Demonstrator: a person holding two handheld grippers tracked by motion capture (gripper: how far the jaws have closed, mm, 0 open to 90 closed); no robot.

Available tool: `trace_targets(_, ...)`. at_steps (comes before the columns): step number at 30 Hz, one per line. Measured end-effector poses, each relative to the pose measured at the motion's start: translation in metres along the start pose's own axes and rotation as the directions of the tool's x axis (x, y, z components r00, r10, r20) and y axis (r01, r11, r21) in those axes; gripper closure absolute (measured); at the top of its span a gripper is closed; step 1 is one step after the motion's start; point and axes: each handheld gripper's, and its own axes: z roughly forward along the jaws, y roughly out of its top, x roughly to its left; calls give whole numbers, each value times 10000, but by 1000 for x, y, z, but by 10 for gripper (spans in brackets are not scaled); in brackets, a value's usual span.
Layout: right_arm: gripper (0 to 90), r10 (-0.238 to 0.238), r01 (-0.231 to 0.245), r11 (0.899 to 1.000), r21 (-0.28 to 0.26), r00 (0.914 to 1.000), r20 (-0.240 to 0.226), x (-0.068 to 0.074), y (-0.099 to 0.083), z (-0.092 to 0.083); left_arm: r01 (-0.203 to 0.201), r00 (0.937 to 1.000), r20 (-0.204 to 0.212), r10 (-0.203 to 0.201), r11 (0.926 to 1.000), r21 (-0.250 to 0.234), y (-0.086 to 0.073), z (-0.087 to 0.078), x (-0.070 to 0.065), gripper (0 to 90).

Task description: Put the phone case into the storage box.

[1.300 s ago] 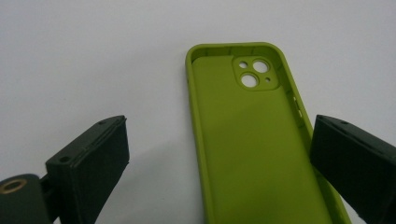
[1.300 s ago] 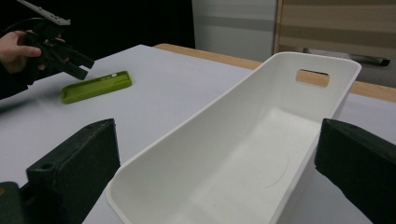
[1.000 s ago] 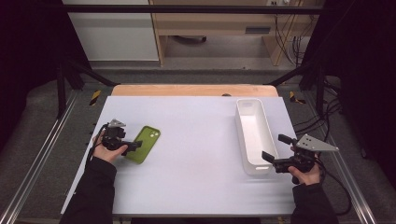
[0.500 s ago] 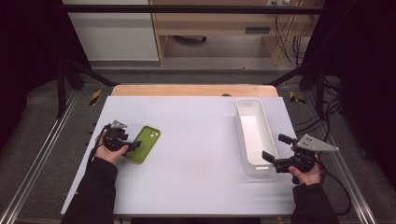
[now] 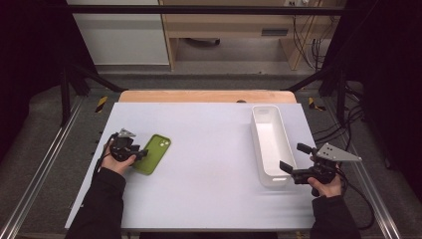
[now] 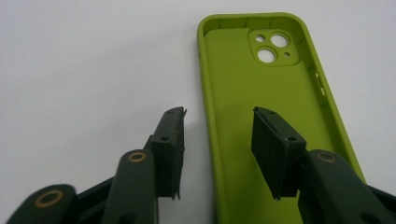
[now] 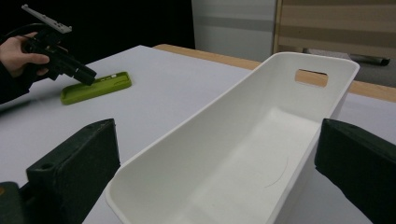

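Observation:
A green phone case (image 5: 155,151) lies hollow side up on the white table, at its left. My left gripper (image 5: 142,154) reaches it from the left. In the left gripper view the jaws (image 6: 219,113) straddle the case's (image 6: 261,79) long side wall; they have just been closing, and a gap still shows on both sides of the wall. My right gripper (image 5: 289,156) is open at the near end of a white bin (image 5: 260,130). In the right gripper view its wide jaws (image 7: 217,127) stand on either side of the empty bin (image 7: 261,140) without touching it.
The bin runs lengthwise along the table's right side, with a handle slot (image 7: 310,77) in its far end. A wooden strip (image 5: 206,96) borders the table's far edge. Metal rails and cables lie outside the table on both sides.
The left gripper's jaws stand closer together at the case's edge than before. Neither hand has shifted, and the case and bin lie where they were.

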Motion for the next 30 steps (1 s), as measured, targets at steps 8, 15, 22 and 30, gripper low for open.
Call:
trace_targets(8,5,16,-16,10000,-10,10000,-20,0,0,0,-2,10000,-17,2,9998,175,-1,1,0,640)
trace_targets(15,5,20,-20,10000,9,10000,6,0,0,0,73,10000,36,-74,9997,235,0,1,0,716)
trace_targets(22,5,16,-16,10000,18,10000,9,0,0,0,117,9999,47,-119,9996,266,0,1,-2,773)
trace_targets(30,5,20,-20,10000,13,10000,3,0,0,0,177,9998,-34,-176,9995,264,0,1,-1,808)
